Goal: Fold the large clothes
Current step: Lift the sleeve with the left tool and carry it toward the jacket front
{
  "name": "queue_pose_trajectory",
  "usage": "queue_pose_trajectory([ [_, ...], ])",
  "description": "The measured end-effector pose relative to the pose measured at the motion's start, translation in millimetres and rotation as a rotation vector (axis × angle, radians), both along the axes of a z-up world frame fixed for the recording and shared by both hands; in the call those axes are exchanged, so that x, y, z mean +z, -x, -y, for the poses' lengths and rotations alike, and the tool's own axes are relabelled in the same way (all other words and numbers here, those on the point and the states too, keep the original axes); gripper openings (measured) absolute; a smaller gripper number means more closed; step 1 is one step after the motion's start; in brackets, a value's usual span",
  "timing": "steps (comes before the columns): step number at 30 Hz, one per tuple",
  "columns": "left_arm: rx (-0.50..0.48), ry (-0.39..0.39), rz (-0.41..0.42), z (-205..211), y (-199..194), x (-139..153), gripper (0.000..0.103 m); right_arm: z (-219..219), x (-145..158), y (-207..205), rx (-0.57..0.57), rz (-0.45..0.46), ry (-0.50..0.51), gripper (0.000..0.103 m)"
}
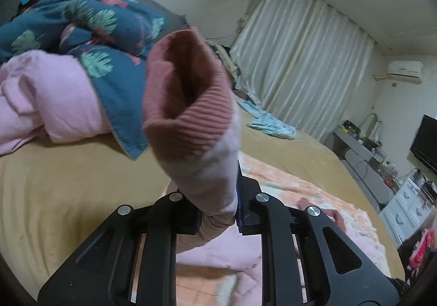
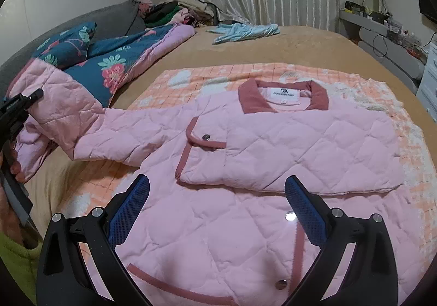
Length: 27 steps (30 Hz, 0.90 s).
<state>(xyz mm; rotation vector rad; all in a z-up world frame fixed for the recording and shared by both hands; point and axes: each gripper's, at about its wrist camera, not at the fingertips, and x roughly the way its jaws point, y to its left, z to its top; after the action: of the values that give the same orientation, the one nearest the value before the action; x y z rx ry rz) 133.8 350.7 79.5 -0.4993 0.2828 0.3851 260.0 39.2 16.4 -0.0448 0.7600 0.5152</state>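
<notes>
Item: pink quilted jacket (image 2: 273, 147), collar (image 2: 282, 98) away from the camera, lying front-up on a peach checked blanket (image 2: 409, 142) spread over the tan bed (image 2: 300, 44), its right-hand sleeve already folded across the chest. Left gripper (image 1: 218, 213): fingers clamped on the other sleeve (image 1: 202, 169) just behind its ribbed rose cuff (image 1: 185, 104), holding it raised off the bed, likely so it can be swung over the body for the matching fold. Right gripper (image 2: 217, 210): fingers spread wide and empty, hovering above the jacket's lower front, seemingly ready to pin or smooth the cloth; floral quilt (image 2: 109, 60) and light blue garment (image 2: 245, 31) lie well apart, uninvolved.
</notes>
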Motion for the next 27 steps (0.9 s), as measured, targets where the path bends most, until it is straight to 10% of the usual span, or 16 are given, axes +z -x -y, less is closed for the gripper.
queue_pose_trajectory([
  [27,-0.242,-0.135,-0.021,117,-38,76,0.009,102,31,30,-0.109,0.072,-0.112,0.099],
])
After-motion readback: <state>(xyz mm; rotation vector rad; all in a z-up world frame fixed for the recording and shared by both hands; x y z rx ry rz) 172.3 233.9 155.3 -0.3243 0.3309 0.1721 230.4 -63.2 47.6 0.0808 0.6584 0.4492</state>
